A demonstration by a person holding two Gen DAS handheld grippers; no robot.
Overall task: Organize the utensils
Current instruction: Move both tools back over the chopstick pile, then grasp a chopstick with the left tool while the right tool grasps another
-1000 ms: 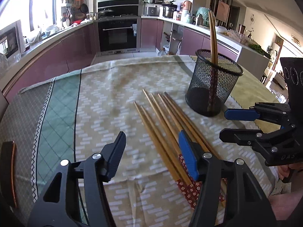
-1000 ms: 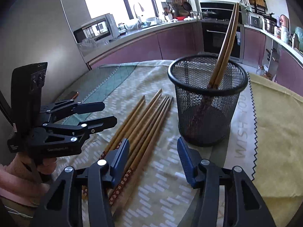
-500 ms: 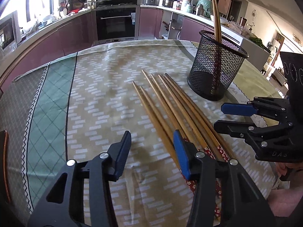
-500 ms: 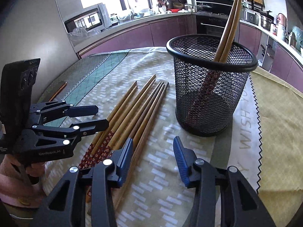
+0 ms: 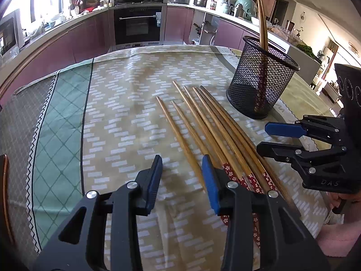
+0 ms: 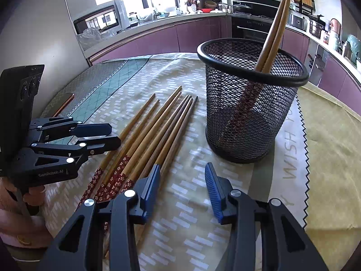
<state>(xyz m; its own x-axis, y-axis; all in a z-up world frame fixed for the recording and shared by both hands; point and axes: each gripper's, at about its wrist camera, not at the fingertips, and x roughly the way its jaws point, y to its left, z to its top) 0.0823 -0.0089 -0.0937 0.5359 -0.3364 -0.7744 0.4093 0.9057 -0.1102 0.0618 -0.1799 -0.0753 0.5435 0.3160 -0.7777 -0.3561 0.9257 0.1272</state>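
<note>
Currently two handheld grippers hover low over a kitchen table w/ a patterned cloth point(image 5: 67, 117). Six loose chopsticks point(image 5: 203, 124) lie side by side on the cloth, just left of a black mesh cup point(image 6: 250, 103) that already holds two more chopsticks point(image 6: 274, 31), leaning. Left gripper point(image 5: 182, 176): jaws have just been narrowing, part-open, nothing between the pads; the nearest stick's end runs under its right finger. Right gripper point(image 6: 182, 187): jaws apart, empty, over bare cloth beside the bundle. Risks, as a judgement: sticks lie so close that a pinch may catch two or roll them; the light cup could tip if bumped; the grippers, near each other, may collide.
</note>
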